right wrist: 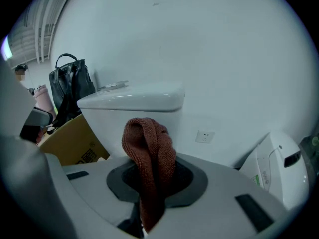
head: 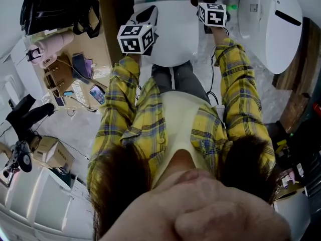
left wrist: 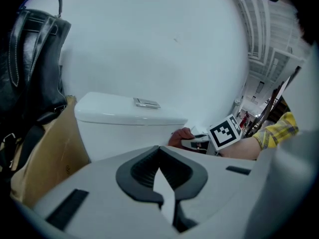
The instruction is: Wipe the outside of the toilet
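Note:
The white toilet (head: 170, 44) stands straight ahead of me, its tank (left wrist: 124, 118) against the wall with a chrome flush button (left wrist: 146, 102) on top. My right gripper (head: 203, 1) is shut on a reddish-brown cloth (right wrist: 149, 148), which sticks up out of the jaws. It hovers at the toilet's right rear, close to the tank (right wrist: 134, 101). The left gripper view shows that cloth (left wrist: 180, 136) beside the tank. My left gripper (head: 145, 19) hangs over the toilet's left side, shut and holding nothing. Only a thin white slit shows between its pads (left wrist: 144, 176).
A black bag (head: 55, 4) and a cardboard box (left wrist: 55, 158) stand left of the toilet. A separate white toilet lid unit (head: 273, 24) leans at the right. A wall socket (right wrist: 205, 136) sits beside the tank. Small items and a phone (head: 97, 93) lie at the left.

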`<action>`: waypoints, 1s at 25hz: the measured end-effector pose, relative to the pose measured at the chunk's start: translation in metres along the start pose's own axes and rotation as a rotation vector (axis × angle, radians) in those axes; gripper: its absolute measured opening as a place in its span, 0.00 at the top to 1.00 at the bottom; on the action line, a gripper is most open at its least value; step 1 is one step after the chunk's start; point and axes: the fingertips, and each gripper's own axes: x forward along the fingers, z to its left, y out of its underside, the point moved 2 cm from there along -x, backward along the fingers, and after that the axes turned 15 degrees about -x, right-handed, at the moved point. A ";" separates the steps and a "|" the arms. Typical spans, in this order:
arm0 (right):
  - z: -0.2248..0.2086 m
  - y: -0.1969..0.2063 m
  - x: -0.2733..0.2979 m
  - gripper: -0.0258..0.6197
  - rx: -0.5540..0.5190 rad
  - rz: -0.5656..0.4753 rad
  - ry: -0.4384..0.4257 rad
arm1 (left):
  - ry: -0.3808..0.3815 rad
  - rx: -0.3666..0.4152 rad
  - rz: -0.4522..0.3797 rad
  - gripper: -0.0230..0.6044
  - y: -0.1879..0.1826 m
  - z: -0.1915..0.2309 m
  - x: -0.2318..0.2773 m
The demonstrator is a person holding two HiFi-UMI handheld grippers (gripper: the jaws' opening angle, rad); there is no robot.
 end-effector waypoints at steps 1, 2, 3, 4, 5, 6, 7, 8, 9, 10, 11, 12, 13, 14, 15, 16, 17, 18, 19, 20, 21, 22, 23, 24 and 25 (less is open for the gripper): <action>-0.002 0.002 -0.001 0.83 0.002 0.003 0.005 | -0.009 0.007 -0.008 0.95 -0.002 0.001 0.001; -0.004 0.003 -0.001 0.83 0.005 0.005 0.010 | -0.016 0.014 -0.016 0.95 -0.004 0.001 0.003; -0.006 0.004 -0.003 0.83 0.007 0.005 0.015 | -0.020 0.018 -0.020 0.95 -0.006 0.002 0.004; -0.008 0.005 -0.005 0.83 0.010 0.004 0.021 | -0.019 0.017 -0.021 0.95 -0.007 0.002 0.005; -0.009 0.005 -0.007 0.83 0.012 0.002 0.027 | -0.016 0.011 -0.021 0.95 -0.007 0.002 0.005; -0.009 0.006 -0.009 0.83 0.016 -0.002 0.033 | -0.014 0.003 -0.021 0.95 -0.007 0.004 0.005; -0.007 0.006 -0.012 0.83 0.022 -0.008 0.035 | -0.015 -0.005 -0.023 0.95 -0.007 0.005 0.004; -0.005 0.006 -0.014 0.83 0.029 -0.016 0.033 | -0.019 -0.013 -0.025 0.95 -0.006 0.007 0.002; -0.001 0.006 -0.017 0.83 0.033 -0.025 0.028 | -0.025 -0.020 -0.027 0.95 -0.006 0.010 0.001; 0.004 0.006 -0.019 0.83 0.032 -0.033 0.019 | -0.032 -0.025 -0.029 0.95 -0.005 0.012 -0.002; 0.009 0.005 -0.021 0.83 0.029 -0.041 0.009 | -0.039 -0.028 -0.032 0.95 -0.004 0.015 -0.004; 0.016 0.004 -0.022 0.83 0.026 -0.049 -0.004 | -0.046 -0.032 -0.034 0.95 -0.003 0.019 -0.006; 0.023 0.003 -0.022 0.83 0.025 -0.057 -0.019 | -0.054 -0.036 -0.037 0.95 -0.002 0.022 -0.009; 0.031 0.001 -0.022 0.83 0.023 -0.065 -0.036 | -0.062 -0.042 -0.041 0.95 -0.001 0.026 -0.012; 0.039 -0.001 -0.021 0.83 0.020 -0.072 -0.055 | -0.071 -0.049 -0.044 0.95 0.001 0.030 -0.015; 0.048 -0.003 -0.020 0.83 0.015 -0.077 -0.074 | -0.080 -0.055 -0.047 0.95 0.002 0.034 -0.018; 0.057 -0.005 -0.018 0.83 0.010 -0.080 -0.093 | -0.090 -0.061 -0.049 0.95 0.004 0.038 -0.022; 0.065 -0.007 -0.016 0.83 0.005 -0.082 -0.111 | -0.100 -0.066 -0.052 0.95 0.006 0.042 -0.026; 0.073 -0.009 -0.013 0.83 0.001 -0.083 -0.126 | -0.109 -0.071 -0.054 0.95 0.008 0.046 -0.030; 0.080 -0.011 -0.011 0.83 -0.003 -0.083 -0.140 | -0.118 -0.078 -0.058 0.95 0.009 0.050 -0.035; 0.088 -0.014 -0.008 0.83 -0.007 -0.084 -0.153 | -0.127 -0.086 -0.063 0.95 0.010 0.054 -0.039; 0.096 -0.018 -0.005 0.83 -0.014 -0.085 -0.166 | -0.134 -0.094 -0.068 0.95 0.010 0.058 -0.044; 0.104 -0.021 -0.002 0.83 -0.022 -0.087 -0.180 | -0.141 -0.101 -0.074 0.95 0.010 0.063 -0.048; 0.112 -0.025 0.001 0.83 -0.030 -0.088 -0.194 | -0.148 -0.108 -0.079 0.95 0.011 0.067 -0.052; 0.120 -0.028 0.004 0.83 -0.039 -0.090 -0.208 | -0.156 -0.114 -0.084 0.95 0.012 0.071 -0.057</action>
